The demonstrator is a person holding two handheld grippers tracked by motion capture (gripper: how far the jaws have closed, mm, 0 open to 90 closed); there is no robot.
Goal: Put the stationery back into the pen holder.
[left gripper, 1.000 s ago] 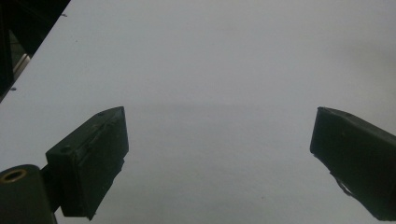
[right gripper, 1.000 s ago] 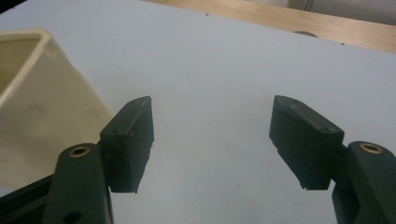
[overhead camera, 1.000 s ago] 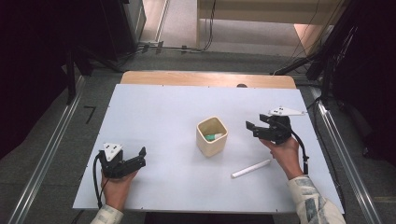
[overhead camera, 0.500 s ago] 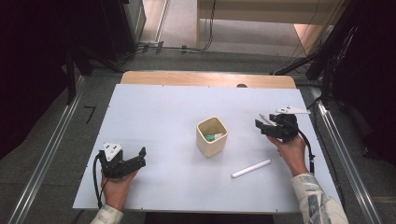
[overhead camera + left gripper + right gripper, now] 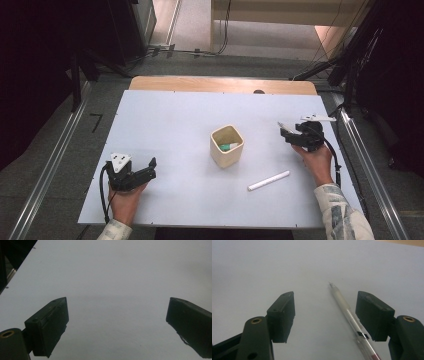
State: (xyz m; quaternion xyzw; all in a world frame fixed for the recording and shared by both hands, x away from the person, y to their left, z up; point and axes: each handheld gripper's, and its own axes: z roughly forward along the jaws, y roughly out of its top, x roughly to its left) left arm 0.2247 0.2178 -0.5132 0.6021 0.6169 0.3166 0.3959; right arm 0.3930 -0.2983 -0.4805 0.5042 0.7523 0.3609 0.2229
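White desk (image 5: 165, 115) | right gripper (image 5: 325, 315) moved right of cup (image 5: 227, 145), open beside clear pen (image 5: 348, 312); likely grabbing next | left gripper (image 5: 117, 322) open, empty

A cream square cup (image 5: 226, 145) holding a green-and-white item (image 5: 229, 147) stands on the pale grey-white table sheet (image 5: 175, 125); a white stick (image 5: 268, 180); a clear pen (image 5: 349, 315) with black and red marks; black grippers; a patterned grey-white sleeve (image 5: 343, 215)
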